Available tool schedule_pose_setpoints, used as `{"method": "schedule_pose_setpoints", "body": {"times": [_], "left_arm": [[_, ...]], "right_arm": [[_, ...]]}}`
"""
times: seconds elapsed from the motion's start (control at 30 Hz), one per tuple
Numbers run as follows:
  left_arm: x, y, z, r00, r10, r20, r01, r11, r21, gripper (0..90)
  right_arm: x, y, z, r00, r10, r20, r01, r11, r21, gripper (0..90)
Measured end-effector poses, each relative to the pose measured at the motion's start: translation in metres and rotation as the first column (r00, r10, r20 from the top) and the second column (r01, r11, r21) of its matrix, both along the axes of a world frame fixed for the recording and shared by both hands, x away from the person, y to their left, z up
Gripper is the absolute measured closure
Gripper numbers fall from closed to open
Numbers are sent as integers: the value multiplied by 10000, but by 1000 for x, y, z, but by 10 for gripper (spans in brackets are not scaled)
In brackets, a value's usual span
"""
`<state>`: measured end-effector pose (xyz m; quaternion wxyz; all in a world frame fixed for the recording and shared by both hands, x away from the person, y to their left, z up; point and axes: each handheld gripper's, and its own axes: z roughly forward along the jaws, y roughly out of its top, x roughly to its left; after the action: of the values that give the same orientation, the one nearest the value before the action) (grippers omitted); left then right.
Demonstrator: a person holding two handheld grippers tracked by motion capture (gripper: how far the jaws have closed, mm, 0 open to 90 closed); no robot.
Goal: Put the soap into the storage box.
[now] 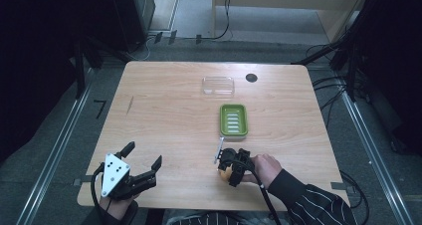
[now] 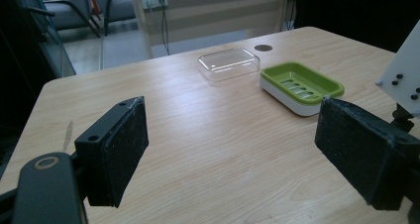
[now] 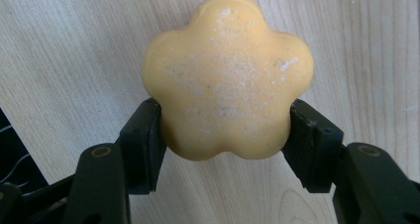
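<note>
A yellow flower-shaped soap (image 3: 227, 80) sits between the jaws of my right gripper (image 3: 225, 130), which is shut on it, pressing both of its sides just above the wooden table. In the high view that right gripper (image 1: 226, 171) points down near the table's front edge, with the soap (image 1: 225, 174) peeking out under it. A green soap dish (image 1: 233, 120) lies just beyond it; the same green soap dish (image 2: 301, 85) has a white base. My left gripper (image 1: 144, 160) rests open at the front left, its pads (image 2: 119, 149) wide apart with nothing between them.
A clear plastic lid (image 1: 218, 85) lies behind the dish; the lid (image 2: 229, 63) is upside-down looking and empty. A dark round hole (image 1: 251, 77) marks the table near the back edge. The wooden table (image 1: 164, 115) has open room on its left half.
</note>
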<state>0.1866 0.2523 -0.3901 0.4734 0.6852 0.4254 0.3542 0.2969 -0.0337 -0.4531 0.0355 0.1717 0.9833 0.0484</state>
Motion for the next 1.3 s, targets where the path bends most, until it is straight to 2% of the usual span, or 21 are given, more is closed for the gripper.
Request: {"method": "schedule_pose_setpoints", "body": {"times": [0.93, 1.3], "left_arm": [[0, 0, 0, 10000, 35, 2, -35, 10000, -49, 137], [0, 0, 0, 10000, 18, -6, -18, 10000, -7, 137]], "right_arm": [[3, -19, 10, 9975, -674, 221, 664, 9969, 410, 398], [7, -35, 15, 9911, -1281, 369, 1262, 9907, 503, 398]]}}
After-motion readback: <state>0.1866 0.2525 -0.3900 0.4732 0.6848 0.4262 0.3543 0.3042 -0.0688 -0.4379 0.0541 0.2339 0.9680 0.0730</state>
